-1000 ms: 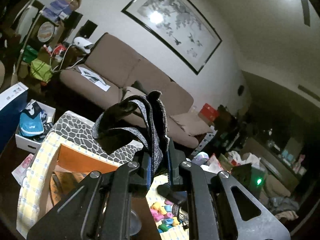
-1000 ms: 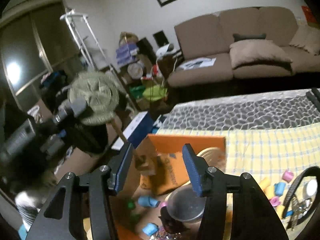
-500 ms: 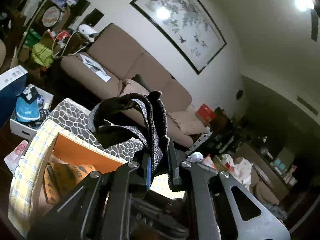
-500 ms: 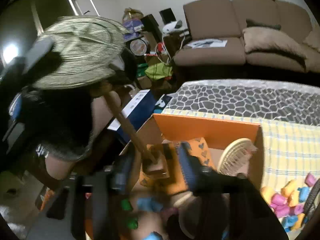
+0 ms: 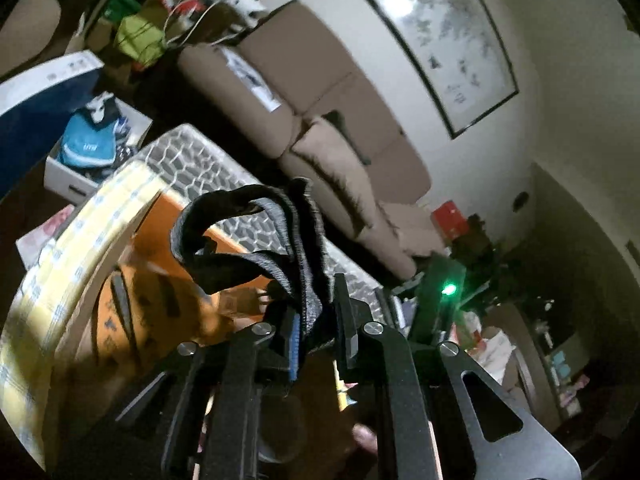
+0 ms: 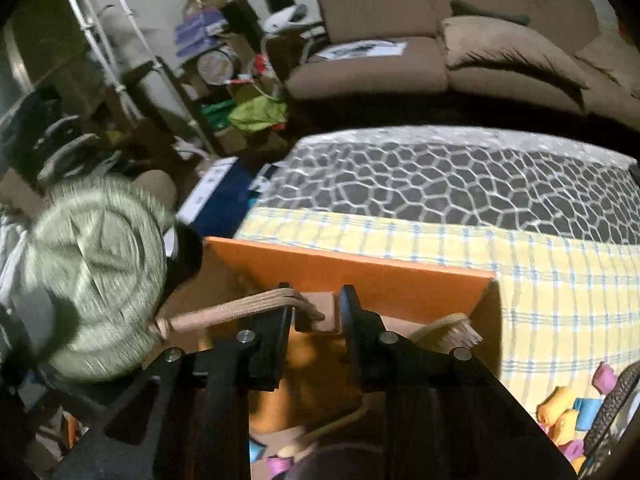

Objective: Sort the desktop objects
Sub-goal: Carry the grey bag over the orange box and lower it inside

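Observation:
My left gripper [image 5: 318, 320] is shut on a dark grey and black knitted cloth [image 5: 296, 240], which stands up in a loop above the fingers. It hangs over the open orange box [image 5: 168, 216]. In the right wrist view my right gripper [image 6: 316, 312] points down into the same orange box [image 6: 360, 276]. Its jaws are closing on the brown block at the end of the handle [image 6: 240, 312] of a round woven fan [image 6: 96, 292]. The fan sticks out to the left, past the box's edge.
The box stands on a yellow checked cloth [image 6: 540, 280] over a honeycomb-patterned mat [image 6: 440, 176]. A bristle brush [image 6: 456, 332] lies in the box. Several coloured pegs [image 6: 560, 408] sit at the right. A brown sofa [image 6: 400, 40] and floor clutter lie beyond.
The left gripper sank toward the box with the cloth and rolled. The right gripper moved over the box, its jaws narrowed, and the fan swung down to the left.

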`<state>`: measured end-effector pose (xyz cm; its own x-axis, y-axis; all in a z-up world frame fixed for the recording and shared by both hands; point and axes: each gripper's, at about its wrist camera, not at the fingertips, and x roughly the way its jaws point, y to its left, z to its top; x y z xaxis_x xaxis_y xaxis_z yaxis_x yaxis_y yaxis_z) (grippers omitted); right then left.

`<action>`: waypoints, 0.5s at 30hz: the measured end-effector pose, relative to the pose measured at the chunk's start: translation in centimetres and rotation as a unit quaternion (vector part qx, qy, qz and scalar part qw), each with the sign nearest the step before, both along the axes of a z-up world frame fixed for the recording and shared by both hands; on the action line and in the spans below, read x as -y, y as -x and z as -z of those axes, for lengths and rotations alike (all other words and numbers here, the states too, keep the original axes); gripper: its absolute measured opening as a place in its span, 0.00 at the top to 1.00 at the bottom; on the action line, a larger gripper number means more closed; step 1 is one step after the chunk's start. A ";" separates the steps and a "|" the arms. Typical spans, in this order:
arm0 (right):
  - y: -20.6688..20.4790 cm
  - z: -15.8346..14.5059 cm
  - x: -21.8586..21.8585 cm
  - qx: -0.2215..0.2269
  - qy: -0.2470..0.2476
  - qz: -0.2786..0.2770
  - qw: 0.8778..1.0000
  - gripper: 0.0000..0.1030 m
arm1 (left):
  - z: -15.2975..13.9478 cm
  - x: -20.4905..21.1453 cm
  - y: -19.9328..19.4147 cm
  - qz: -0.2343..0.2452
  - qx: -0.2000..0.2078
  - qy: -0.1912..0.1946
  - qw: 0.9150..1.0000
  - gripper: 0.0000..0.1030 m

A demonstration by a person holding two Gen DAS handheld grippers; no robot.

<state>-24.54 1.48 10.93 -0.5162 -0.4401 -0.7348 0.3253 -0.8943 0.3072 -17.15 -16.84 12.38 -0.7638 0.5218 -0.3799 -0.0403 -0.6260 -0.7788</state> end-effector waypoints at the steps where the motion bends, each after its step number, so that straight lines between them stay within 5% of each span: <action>1: 0.2 0.1 -0.2 0.001 -0.004 0.006 1.000 0.75 | 0.2 -0.1 0.2 0.000 0.004 0.003 1.000 0.89; 12: 1.1 1.3 -1.2 0.003 -0.056 0.029 0.998 0.75 | 3.7 -0.7 1.8 0.001 0.081 0.019 0.997 0.77; 15: 1.1 1.2 -0.8 0.002 -0.076 0.023 0.997 0.75 | 4.1 -0.8 1.9 -0.012 0.104 0.054 0.993 0.45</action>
<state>-25.64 2.32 9.69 -0.5303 -0.2992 -0.7933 0.2812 -0.9448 0.1683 -19.07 -16.02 8.32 -0.6752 0.4513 -0.5835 0.1305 -0.7055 -0.6966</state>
